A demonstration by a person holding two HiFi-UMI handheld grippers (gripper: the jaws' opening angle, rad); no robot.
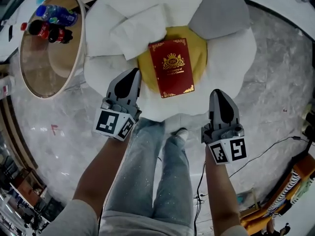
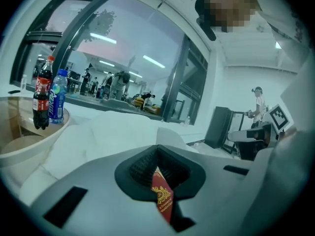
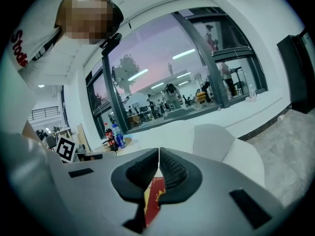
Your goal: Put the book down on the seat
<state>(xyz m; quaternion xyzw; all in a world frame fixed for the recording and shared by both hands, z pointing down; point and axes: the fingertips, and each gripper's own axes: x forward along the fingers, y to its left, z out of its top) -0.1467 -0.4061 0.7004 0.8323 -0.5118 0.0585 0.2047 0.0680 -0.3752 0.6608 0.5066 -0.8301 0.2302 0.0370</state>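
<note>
A red book with gold print (image 1: 172,67) lies flat on the round yellow seat (image 1: 199,58) of a white petal-shaped chair (image 1: 231,68). No jaw touches it. My left gripper (image 1: 131,75) hovers at the seat's front left, just beside the book's lower left corner, with its jaws shut and empty. My right gripper (image 1: 219,94) is farther off at the front right, over the white petal, and is shut too. In the left gripper view the book (image 2: 162,200) shows beyond the closed left gripper (image 2: 157,149). The right gripper view has the book (image 3: 153,203) past the closed right gripper (image 3: 159,151).
A round wooden side table (image 1: 34,73) stands at the left with several drink bottles (image 1: 51,23) on it. A white cushion (image 1: 140,31) and a grey cushion (image 1: 216,11) lie behind the seat. The person's legs in jeans (image 1: 147,181) are below, and a black cable (image 1: 266,151) crosses the marble floor.
</note>
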